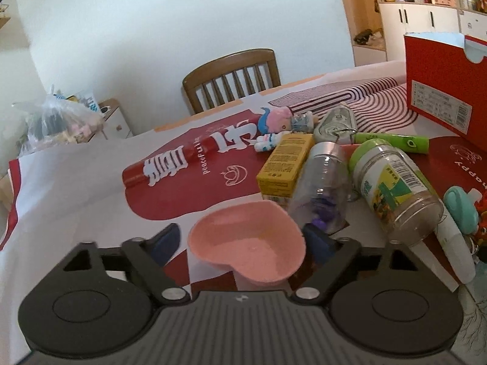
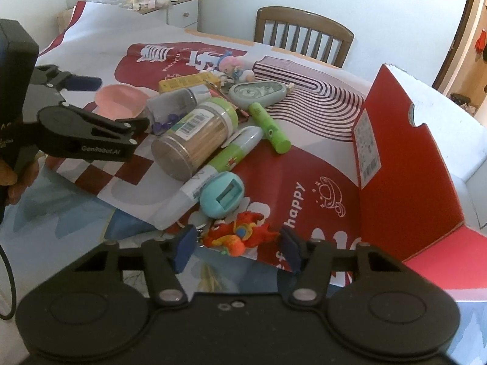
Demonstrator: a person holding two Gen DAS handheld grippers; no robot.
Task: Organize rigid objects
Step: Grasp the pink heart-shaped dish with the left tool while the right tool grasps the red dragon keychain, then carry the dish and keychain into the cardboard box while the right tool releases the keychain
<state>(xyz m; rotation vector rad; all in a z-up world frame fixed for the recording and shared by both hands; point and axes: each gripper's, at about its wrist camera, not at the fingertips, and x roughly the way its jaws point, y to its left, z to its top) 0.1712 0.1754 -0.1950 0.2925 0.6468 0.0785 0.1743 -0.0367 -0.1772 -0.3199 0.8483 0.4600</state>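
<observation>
A pink heart-shaped dish (image 1: 246, 249) lies on the printed tablecloth between the fingers of my left gripper (image 1: 240, 237). The right pad (image 1: 316, 243) sits at the dish's rim and the left pad stands a little off it, so the jaws are open around it. Seen from the right wrist, the left gripper (image 2: 121, 102) straddles the same dish (image 2: 115, 103). My right gripper (image 2: 237, 240) is open around a red and orange toy figure (image 2: 240, 237) on a key ring at the near table edge. Its pads flank the toy closely without clearly pressing it.
A pile lies mid-table: a toothpick jar (image 2: 194, 140), a clear bottle with purple pins (image 1: 322, 194), a yellow box (image 1: 286, 164), a green tube (image 2: 269, 127), a teal egg-shaped item (image 2: 222, 194) and a small doll (image 1: 280, 118). An open red shoebox (image 2: 411, 164) stands at the right. A wooden chair (image 1: 234, 79) is behind.
</observation>
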